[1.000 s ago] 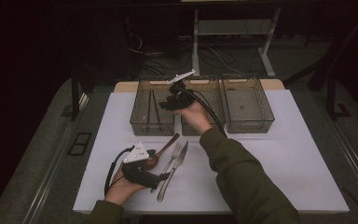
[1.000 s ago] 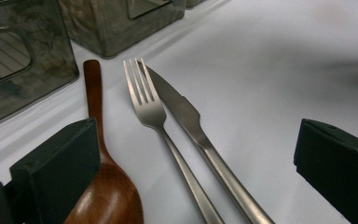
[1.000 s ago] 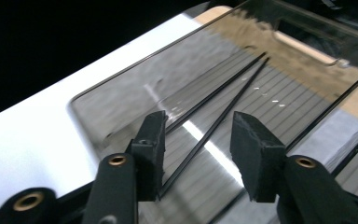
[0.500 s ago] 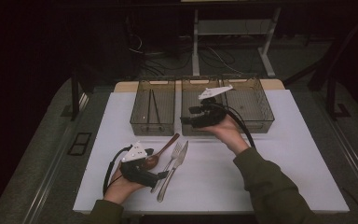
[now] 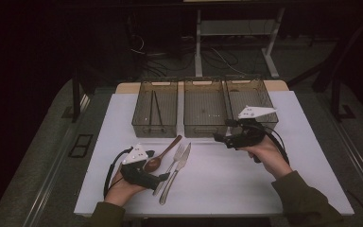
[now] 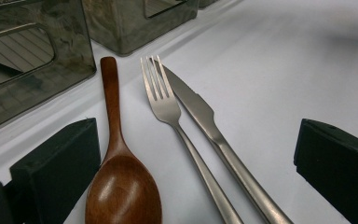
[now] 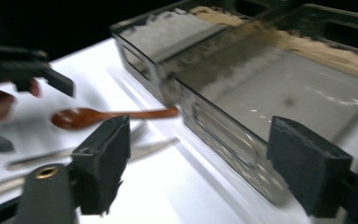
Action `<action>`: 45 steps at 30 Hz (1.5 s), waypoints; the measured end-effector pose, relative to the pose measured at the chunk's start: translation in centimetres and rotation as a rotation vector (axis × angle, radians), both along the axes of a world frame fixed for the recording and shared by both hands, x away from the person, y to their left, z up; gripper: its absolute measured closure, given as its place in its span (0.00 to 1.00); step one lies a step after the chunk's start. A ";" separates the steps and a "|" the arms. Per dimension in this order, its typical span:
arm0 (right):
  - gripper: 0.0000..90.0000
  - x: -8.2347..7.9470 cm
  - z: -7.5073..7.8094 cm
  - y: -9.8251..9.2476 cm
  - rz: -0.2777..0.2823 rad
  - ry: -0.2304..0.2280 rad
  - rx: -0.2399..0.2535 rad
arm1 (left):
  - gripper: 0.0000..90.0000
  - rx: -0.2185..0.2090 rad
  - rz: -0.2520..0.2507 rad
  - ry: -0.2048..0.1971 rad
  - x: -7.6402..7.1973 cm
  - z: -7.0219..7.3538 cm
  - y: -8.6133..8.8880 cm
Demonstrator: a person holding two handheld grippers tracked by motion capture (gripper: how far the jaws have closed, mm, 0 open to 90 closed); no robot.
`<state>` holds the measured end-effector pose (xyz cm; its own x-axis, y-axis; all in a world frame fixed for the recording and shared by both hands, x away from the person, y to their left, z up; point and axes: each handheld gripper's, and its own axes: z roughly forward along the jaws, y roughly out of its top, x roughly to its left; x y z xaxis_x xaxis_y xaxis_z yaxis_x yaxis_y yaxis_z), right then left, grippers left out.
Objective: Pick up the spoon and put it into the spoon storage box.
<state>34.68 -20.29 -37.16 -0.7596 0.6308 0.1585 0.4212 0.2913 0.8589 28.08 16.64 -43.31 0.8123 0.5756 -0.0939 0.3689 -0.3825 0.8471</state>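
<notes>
On the white surface (image 5: 274, 189) lie a wooden spoon (image 5: 162, 153), a fork (image 5: 171, 166) and a knife (image 5: 176, 172), side by side and just in front of three smoky plastic bins (image 5: 204, 113). The left claw (image 5: 158, 178) rests low beside the spoon bowl with its jaws spread wide; the left gripper view has the spoon (image 6: 119, 179), fork (image 6: 179, 126) and knife (image 6: 223, 144) lying between them, gripped by neither pad. The right claw (image 5: 220, 138) hangs just before the middle bin (its jaws have just been opening) and holds nothing. A pair of dark chopsticks (image 5: 154, 109) lies in the leftmost bin.
</notes>
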 end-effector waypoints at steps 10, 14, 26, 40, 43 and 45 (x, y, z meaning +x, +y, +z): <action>0.18 -3.0 -2.3 -4.3 -0.086 -0.014 -0.023 | 0.00 0.009 0.013 -0.007 -0.2 0.2 0.1; 0.18 -4.2 -3.2 -5.7 -0.105 -0.007 -0.035 | 0.00 0.008 0.014 -0.010 -0.2 0.2 0.2; 0.18 -7.2 -6.0 -9.4 -0.135 0.028 -0.063 | 0.00 -0.004 0.027 -0.005 -0.1 0.3 0.0; 0.18 -8.8 -6.6 -9.8 -0.106 0.035 -0.049 | 0.00 0.015 0.071 -0.031 0.9 0.9 1.4; 0.18 -8.9 -6.6 -9.8 -0.112 0.030 -0.055 | 0.05 0.017 0.072 -0.034 1.5 1.0 2.0; 0.18 -8.9 -6.6 -9.8 -0.118 0.025 -0.049 | 0.09 0.015 0.079 -0.034 2.0 1.0 2.5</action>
